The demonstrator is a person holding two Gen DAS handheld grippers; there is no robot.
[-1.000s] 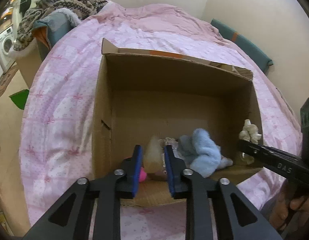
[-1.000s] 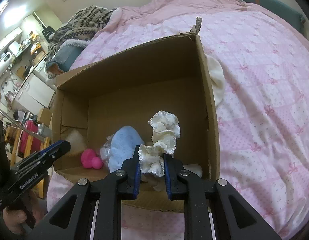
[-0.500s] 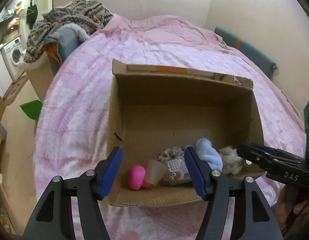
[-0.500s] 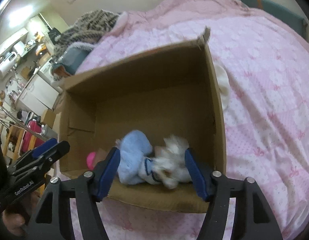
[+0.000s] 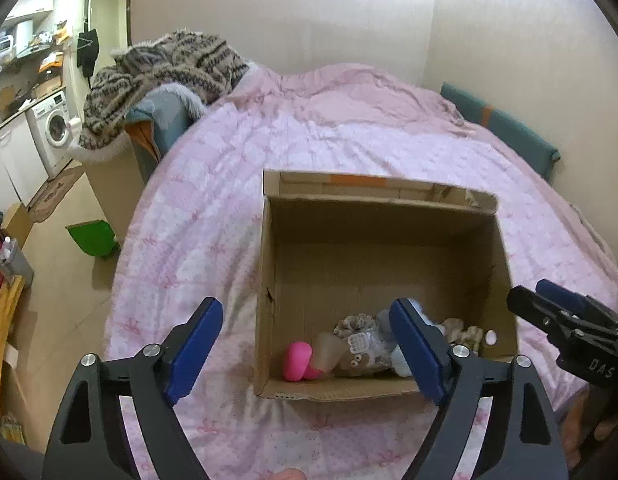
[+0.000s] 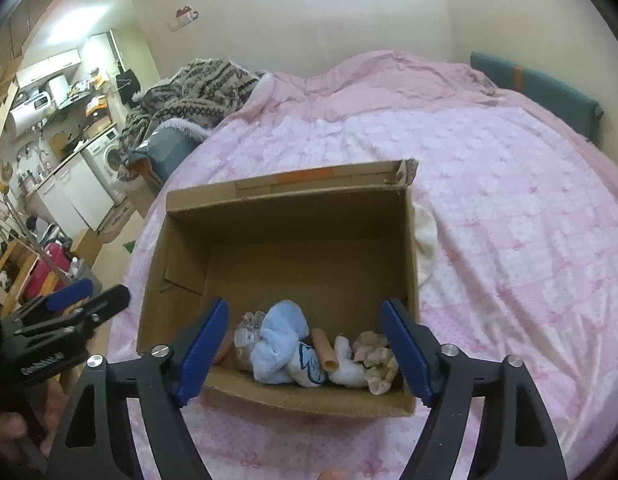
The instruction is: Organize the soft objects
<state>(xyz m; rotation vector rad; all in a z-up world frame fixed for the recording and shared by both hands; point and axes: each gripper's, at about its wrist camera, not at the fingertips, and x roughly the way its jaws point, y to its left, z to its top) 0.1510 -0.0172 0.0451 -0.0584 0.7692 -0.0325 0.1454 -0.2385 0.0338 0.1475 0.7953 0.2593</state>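
An open cardboard box (image 5: 269,280) (image 6: 309,208) sits on the pink bed. At its near end lie a pink toy (image 5: 297,360), a pale beige piece (image 5: 329,354), a plastic-wrapped item (image 5: 361,350), a light blue plush (image 6: 281,344) and a cream frilly cloth (image 6: 375,356) (image 5: 461,330). My left gripper (image 5: 305,305) hangs above the box's near left corner, its jaws opening with nothing held between them. Over the near right part of the box, my right gripper (image 6: 305,306) also has its jaws opening and holds nothing. Each gripper shows at the edge of the other's view.
The box rests on a pink quilted cover (image 5: 349,132). A white cloth (image 6: 425,236) lies against the box's right side. A patterned knit heap (image 5: 169,68) tops a chair at the back left. A green bin (image 5: 93,238) stands on the floor, and a teal cushion (image 5: 501,128) lines the right wall.
Both grippers went from shut to wide. The left let go of the beige piece and the right let go of the cream frilly cloth, both now in the box. Both grippers rose and drew back.
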